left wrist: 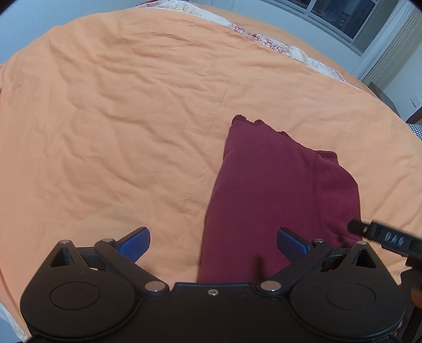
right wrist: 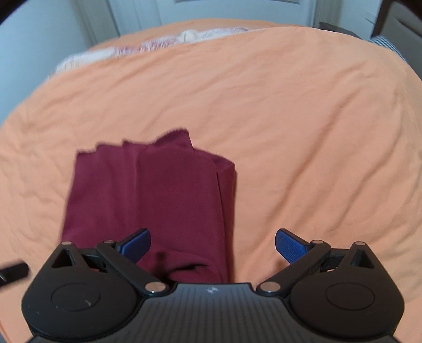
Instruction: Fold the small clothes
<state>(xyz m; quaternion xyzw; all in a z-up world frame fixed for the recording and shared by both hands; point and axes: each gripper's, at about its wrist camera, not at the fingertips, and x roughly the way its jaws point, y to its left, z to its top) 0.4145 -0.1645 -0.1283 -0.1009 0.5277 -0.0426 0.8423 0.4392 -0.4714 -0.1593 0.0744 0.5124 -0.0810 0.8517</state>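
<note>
I hold my left tongs [left wrist: 213, 244] above the bed, their two blue fingertips [left wrist: 137, 244] spread wide with nothing between them. Under their right half lies the maroon garment [left wrist: 263, 200], folded into a long, narrow stack on the orange bedsheet [left wrist: 118, 118]. Its near end runs out of sight under the body of the tongs, and its far end shows several layered, slightly uneven edges. A curved seam runs down its right side, where a rounded fold bulges outward.

My right tongs [right wrist: 213, 244] are spread just as wide and grip nothing either. From their camera the maroon garment [right wrist: 150, 190] sits left of centre, and the left blue fingertip [right wrist: 137, 244] hangs over its near part while the right one is over bare orange bedsheet [right wrist: 303, 132]. I cannot tell whether either fingertip touches the cloth. This view is a little blurred, but the stacked layers and a rolled fold at the garment's near end are plain enough.

Each tool shows in the other's camera: a black tip of the right tongs [left wrist: 382, 237] at the right edge of the left view, just beside the garment's right side, and a black tip of the left tongs [right wrist: 13, 271] at the left edge of the right view.

At the far side of the bed a pale patterned quilt [left wrist: 263, 37] lies bunched along the sheet's edge, with a window [left wrist: 337, 15] beyond it.
</note>
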